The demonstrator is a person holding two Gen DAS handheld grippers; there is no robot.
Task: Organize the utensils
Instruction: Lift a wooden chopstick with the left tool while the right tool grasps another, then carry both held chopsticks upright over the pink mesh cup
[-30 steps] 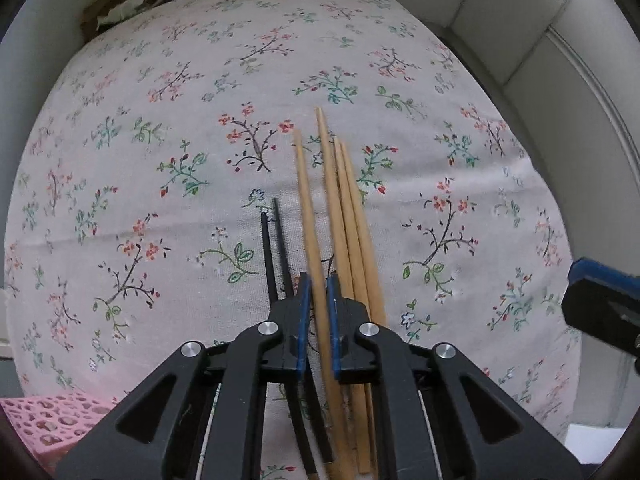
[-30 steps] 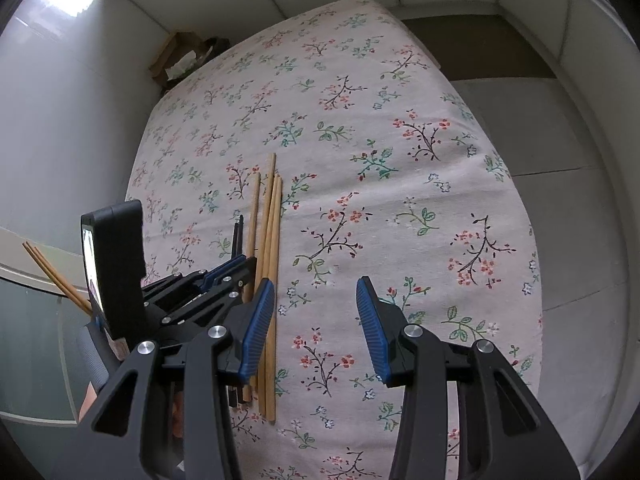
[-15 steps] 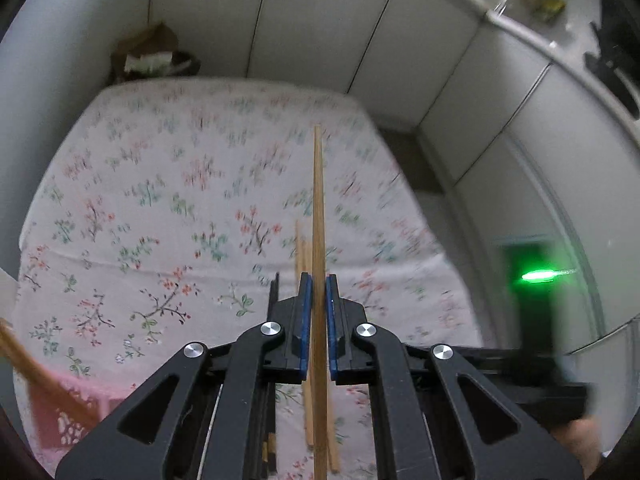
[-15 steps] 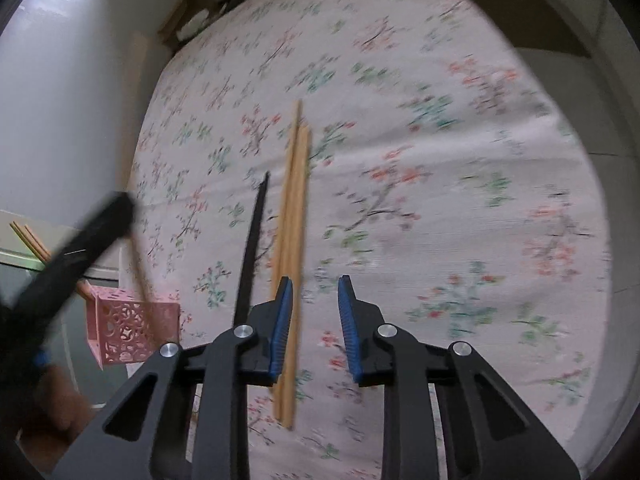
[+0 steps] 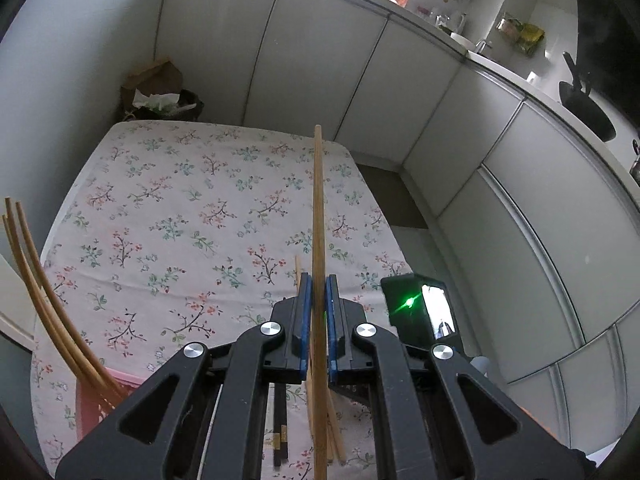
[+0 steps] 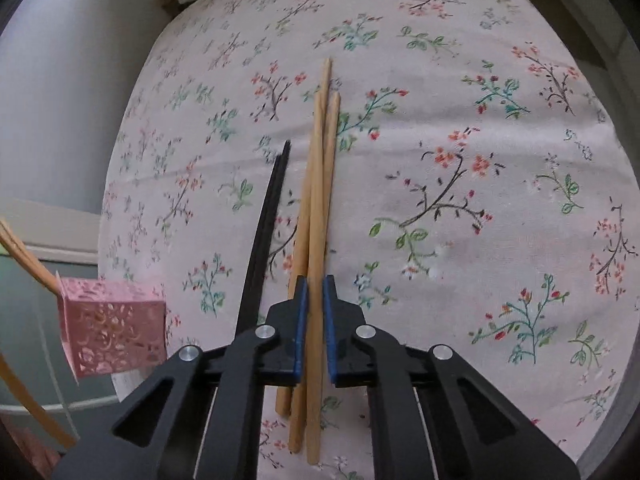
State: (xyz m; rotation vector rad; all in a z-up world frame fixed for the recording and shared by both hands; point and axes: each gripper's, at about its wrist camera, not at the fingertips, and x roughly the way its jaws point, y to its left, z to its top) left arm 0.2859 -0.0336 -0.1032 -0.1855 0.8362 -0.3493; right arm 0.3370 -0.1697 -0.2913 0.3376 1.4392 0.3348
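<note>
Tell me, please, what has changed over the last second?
The left gripper lifted its wooden chopstick off the floral cloth. The right gripper has just closed on another wooden chopstick. The black chopsticks stayed put.

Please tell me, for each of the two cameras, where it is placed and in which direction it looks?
Left wrist: sits behind the left gripper, raised, facing across the floral tablecloth toward grey cabinets; its jaws clamp one wooden chopstick.
Right wrist: sits behind the right gripper, looking steeply down; its jaws, just closed, hold a wooden chopstick on the cloth.
Shared: tablecloth, black chopsticks, pink perforated basket.
</note>
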